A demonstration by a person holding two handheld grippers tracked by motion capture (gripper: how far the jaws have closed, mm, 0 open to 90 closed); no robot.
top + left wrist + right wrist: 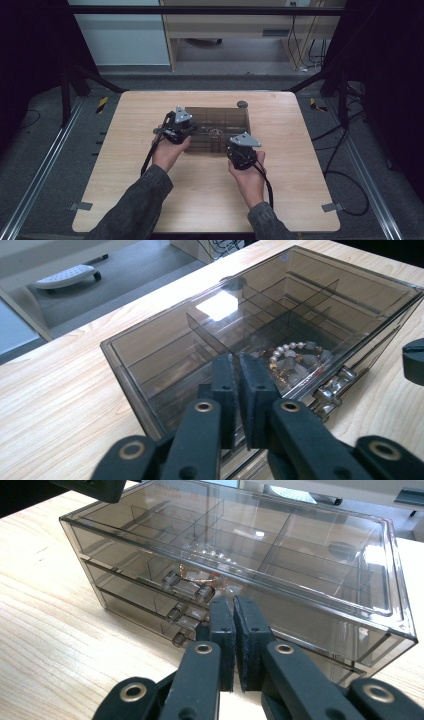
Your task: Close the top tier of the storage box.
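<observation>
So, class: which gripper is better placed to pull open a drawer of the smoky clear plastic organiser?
Right. The right gripper, jaws shut, faces the organiser's metal drawer handles; the left gripper sits at its side.

Lab, framed test table, floor cables

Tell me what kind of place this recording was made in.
Probably a lab or workshop set up for recording. A small wooden table stands inside a dark metal frame, with rails on the grey floor, loose cables, and office furniture behind. A person works two grippers at a smoky plastic drawer box.
</observation>
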